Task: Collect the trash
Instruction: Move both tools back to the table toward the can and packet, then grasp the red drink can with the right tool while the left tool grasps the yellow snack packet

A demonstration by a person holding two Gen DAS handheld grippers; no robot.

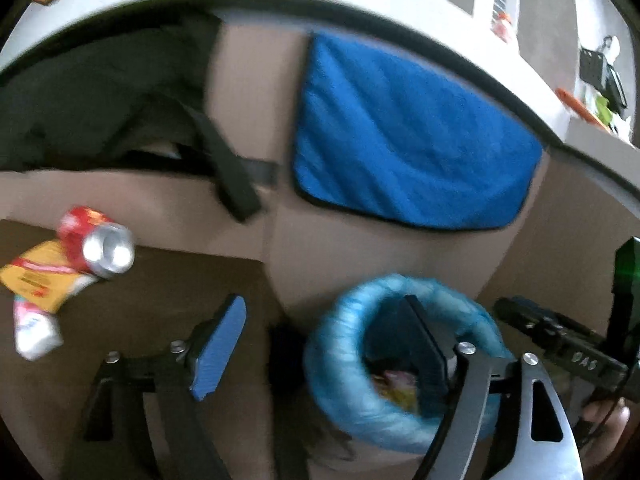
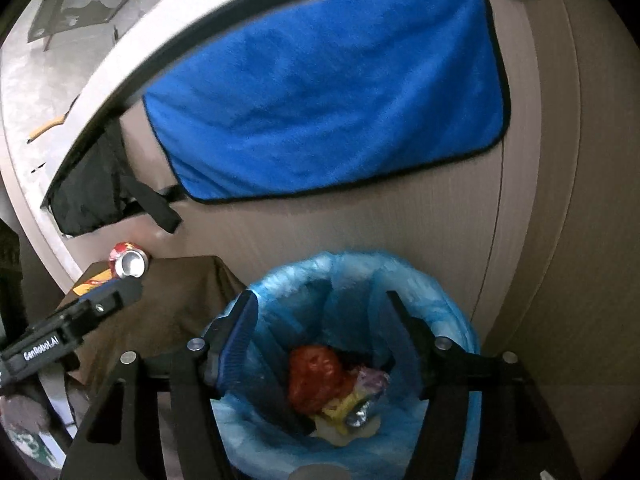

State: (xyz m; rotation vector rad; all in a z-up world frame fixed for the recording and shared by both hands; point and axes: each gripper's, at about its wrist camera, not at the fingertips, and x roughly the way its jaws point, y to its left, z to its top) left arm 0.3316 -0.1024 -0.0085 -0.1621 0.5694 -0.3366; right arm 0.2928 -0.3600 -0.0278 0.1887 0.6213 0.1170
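Beige cabinet front [image 2: 360, 232] under a pale countertop [image 1: 280, 4], brown floor below. My right gripper [image 2: 320, 332] sits over the bin [image 2: 460, 320], which has a blue liner; both fingers frame its mouth, jaws wide apart, nothing between the pads. Straight down past the fingertips, at the bin bottom: a crumpled red wrapper [image 2: 316, 376], with a foil scrap [image 2: 372, 384] and yellow bits just right of it.

My left gripper [image 1: 320, 344] is also spread wide and empty. Its right finger [image 1: 424, 344] overlaps the bin rim in that view, its blue-padded left finger [image 1: 220, 348] is over bare floor (motion blur, so edges are soft).

Left of that left finger, well apart: a red soda can [image 1: 96, 244] on its side, open end toward the camera, resting on a yellow packet [image 1: 36, 276], and a white-pink wrapper [image 1: 34, 330] touching the packet's near edge. All three still on the floor, outside the bin.

Beyond the fingers, a blue towel [image 1: 408, 136] hangs flat on the cabinet front from under the counter lip. Left of it a black bag [image 1: 100, 104] hangs the same way, one strap dangling.
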